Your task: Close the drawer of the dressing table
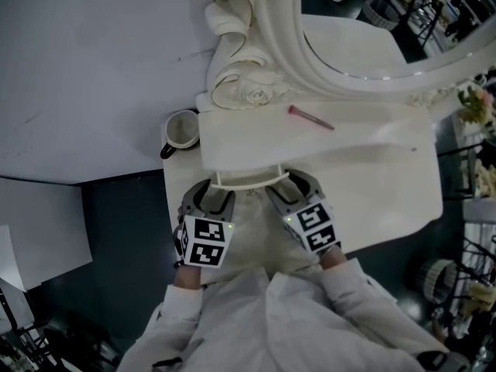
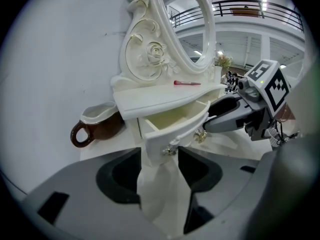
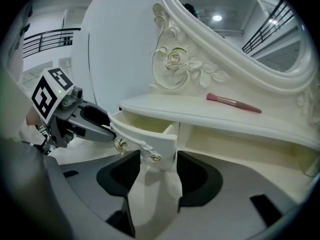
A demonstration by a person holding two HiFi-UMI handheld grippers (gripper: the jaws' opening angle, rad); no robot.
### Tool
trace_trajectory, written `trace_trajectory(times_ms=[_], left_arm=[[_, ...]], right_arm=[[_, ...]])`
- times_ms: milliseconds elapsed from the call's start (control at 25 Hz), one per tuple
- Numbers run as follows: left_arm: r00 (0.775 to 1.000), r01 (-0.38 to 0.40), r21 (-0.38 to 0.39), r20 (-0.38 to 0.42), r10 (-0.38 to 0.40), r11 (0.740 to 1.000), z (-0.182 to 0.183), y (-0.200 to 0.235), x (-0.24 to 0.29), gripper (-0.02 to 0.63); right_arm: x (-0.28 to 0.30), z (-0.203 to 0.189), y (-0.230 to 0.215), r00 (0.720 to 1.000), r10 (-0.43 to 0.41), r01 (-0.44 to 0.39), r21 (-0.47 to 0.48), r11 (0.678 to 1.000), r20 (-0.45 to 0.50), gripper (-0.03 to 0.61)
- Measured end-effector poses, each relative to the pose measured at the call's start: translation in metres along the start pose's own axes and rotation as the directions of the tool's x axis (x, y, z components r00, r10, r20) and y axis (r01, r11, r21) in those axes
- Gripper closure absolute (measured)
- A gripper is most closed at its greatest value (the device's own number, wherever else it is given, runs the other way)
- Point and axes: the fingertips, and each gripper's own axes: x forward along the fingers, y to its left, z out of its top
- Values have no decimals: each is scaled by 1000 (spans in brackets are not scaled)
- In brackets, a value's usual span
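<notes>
Drawer [image 1: 249, 181] is pulled out from the front of table [image 1: 387, 188], just under the top, approx. half out. Inside looks empty in left gripper view.

L gripper [image 1: 211, 198] is at the drawer's left end, R gripper [image 1: 298, 190] at its right end, both aimed at the drawer front.
- L jaws are spread wide w/ nothing gripped. Left corner of the front, w/ one knob [image 2: 170, 150], sits betw. the tips; pads not pressing.
- R jaws are likewise wide, right corner betw. the tips. No squeeze visible; corner is very near one pad, contact uncertain.

Handling (judgement):
- Drawer is small, prob. light, stiff and thin-walled. Glossy paint, so slick for pads.
- Knobs are tiny, a poor hold, and not needed for closing.
- Best contact is the curved front face, one gripper each side of centre, pushing straight in and evenly. An uneven push prob. skews it in the opening and jams it.
- Table looks light and may slide back if shoved hard.
- Trim looks fragile, so gentle pressure.

Mug [image 1: 181, 129] sits beside the table at left and a pink stick [image 1: 310, 118] lies on top. Both are clear of the drawer's path.
</notes>
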Motion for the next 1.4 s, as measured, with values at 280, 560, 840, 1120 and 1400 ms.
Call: trace_trajectory(times_ms=[280, 560, 840, 1120, 1400], left_arm=[[1000, -25, -15, 4, 25, 1000, 6, 8, 2, 400], [999, -41, -22, 16, 42, 999, 10, 11, 5, 397], [996, -82, -68, 32, 84, 994, 16, 19, 7, 397], [994, -102, -72, 41, 105, 992, 20, 24, 9, 397], [992, -117, -100, 36, 121, 988, 22, 27, 12, 397]], right_arm=[[5, 7, -3, 1000, -16, 16, 25, 1000, 12, 371], [8, 11, -7, 998, -50, 49, 20, 999, 38, 371], [11, 18, -10, 997, -53, 51, 41, 998, 53, 371], [16, 17, -16, 996, -67, 64, 60, 996, 62, 371], [17, 13, -22, 995, -85, 80, 94, 992, 49, 370]])
